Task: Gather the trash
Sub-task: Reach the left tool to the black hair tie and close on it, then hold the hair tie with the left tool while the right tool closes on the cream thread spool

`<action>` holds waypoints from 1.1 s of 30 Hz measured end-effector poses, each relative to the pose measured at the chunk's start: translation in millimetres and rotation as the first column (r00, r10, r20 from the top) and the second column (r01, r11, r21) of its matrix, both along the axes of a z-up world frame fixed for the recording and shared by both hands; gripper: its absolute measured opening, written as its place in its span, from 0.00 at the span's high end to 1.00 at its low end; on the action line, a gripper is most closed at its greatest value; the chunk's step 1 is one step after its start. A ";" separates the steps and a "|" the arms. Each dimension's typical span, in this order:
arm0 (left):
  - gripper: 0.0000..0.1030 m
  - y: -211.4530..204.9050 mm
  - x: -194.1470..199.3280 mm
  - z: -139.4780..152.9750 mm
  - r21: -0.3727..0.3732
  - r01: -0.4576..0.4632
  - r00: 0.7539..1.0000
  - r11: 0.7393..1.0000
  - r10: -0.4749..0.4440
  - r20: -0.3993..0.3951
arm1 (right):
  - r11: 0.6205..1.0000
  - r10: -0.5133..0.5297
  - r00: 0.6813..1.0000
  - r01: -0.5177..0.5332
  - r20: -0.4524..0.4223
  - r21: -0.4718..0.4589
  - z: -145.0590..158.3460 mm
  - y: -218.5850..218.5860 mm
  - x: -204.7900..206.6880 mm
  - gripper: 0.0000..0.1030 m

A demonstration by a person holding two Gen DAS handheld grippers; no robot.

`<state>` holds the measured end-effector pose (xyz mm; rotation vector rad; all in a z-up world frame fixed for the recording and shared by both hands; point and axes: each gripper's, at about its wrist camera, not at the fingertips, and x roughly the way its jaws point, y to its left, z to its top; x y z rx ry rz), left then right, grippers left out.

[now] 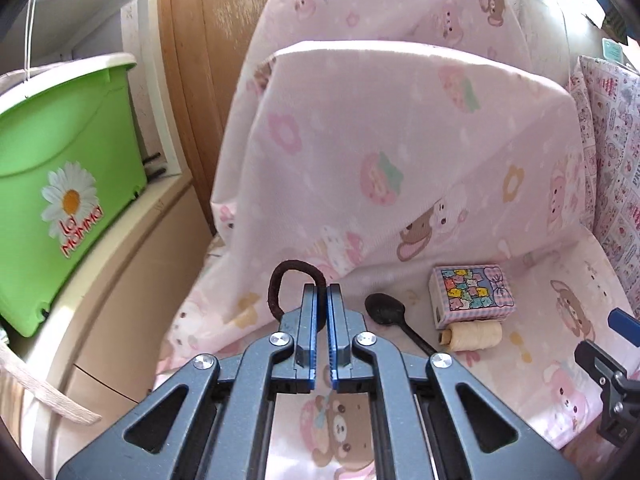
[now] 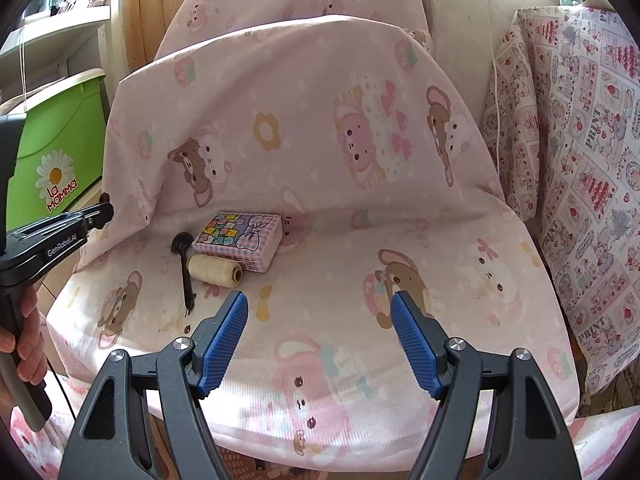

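Observation:
My left gripper [image 1: 323,292] is shut on a dark brown hair tie [image 1: 280,276], which loops up and left from the fingertips above the pink seat. On the seat lie a black spoon [image 1: 386,312] [image 2: 185,256], a cream spool of thread [image 1: 472,335] [image 2: 214,270] and a small pastel box [image 1: 472,294] [image 2: 236,240], close together. My right gripper [image 2: 319,304] hangs open over the seat's middle, nothing between its fingers, right of and nearer than the three items. In the left wrist view, part of that right gripper [image 1: 612,360] shows at the right edge.
A green bin [image 1: 60,184] [image 2: 56,148] with a daisy sticker stands on a ledge to the left. A pink bear-print sheet [image 2: 320,152] covers the chair seat and back. A patterned cushion [image 2: 580,160] leans at the right. A hand [image 2: 24,340] holds the left gripper's handle.

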<state>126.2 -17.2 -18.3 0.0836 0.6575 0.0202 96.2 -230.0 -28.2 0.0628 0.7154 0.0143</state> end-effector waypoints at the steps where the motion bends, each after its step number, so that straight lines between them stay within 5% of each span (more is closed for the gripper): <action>1: 0.96 1.7 -2.9 1.9 -0.002 0.001 1.000 1.000 -0.001 0.004 | 1.000 -0.001 1.000 0.001 0.002 -0.002 -0.2 1.4 0.7 0.26; 15: 0.96 20.7 -5.7 9.7 -0.091 -0.039 0.998 0.995 0.035 -0.055 | 0.992 0.084 0.996 -0.082 -0.020 0.095 -9.4 50.1 38.4 0.26; 23: 0.96 22.0 -9.4 5.8 -0.078 -0.043 0.997 0.996 0.038 -0.062 | 0.992 0.081 0.996 -0.077 -0.046 0.099 -20.1 76.7 62.6 0.26; 33: 0.96 15.2 -12.5 4.0 -0.052 -0.019 0.998 0.998 0.016 -0.060 | 0.994 0.067 0.994 -0.059 -0.084 0.095 -39.2 88.5 79.8 0.50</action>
